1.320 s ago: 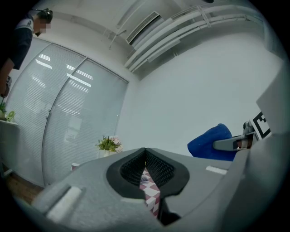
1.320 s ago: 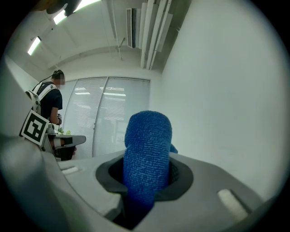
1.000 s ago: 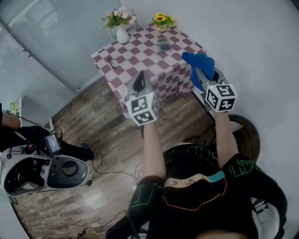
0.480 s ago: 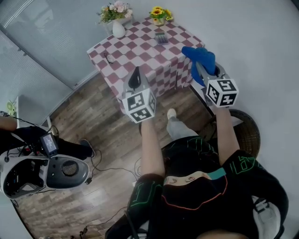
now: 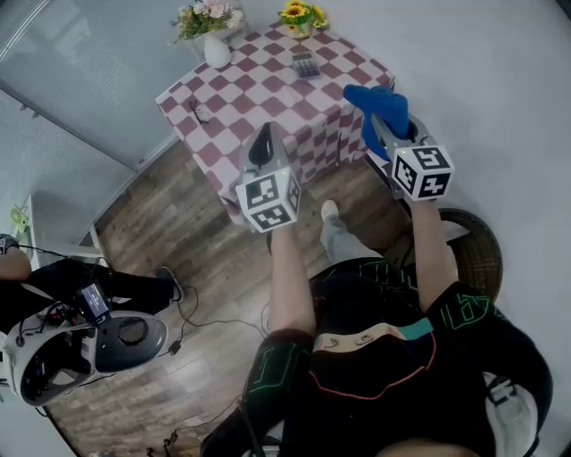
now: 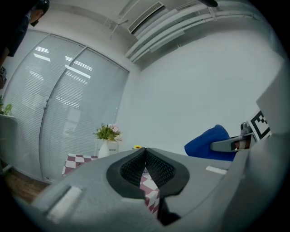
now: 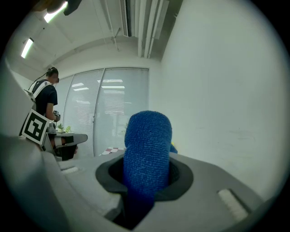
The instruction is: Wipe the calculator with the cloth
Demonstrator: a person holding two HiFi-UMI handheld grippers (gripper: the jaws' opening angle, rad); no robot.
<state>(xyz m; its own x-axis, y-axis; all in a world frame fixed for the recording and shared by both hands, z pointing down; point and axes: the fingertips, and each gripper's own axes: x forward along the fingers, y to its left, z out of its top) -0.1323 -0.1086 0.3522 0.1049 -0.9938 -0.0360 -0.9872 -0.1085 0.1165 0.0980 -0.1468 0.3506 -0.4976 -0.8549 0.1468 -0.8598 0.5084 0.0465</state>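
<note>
I have the checkered table (image 5: 241,98) ahead of me, and both grippers are up near its closer edge. My right gripper (image 5: 385,134) is clenched on the blue cloth (image 5: 375,103), which bulges up between its jaws. My left gripper (image 5: 261,147) is closed on nothing. The calculator (image 5: 305,64) lies on the table's far side, near the sunflower pot (image 5: 299,16) and well apart from the cloth.

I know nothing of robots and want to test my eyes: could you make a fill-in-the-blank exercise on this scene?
The right gripper is shut on a ____ cloth.
The calculator lies on the ____ tablecloth.
The left gripper, jaws together, holds ____.
Missing words: blue; checkered; nothing.
</note>
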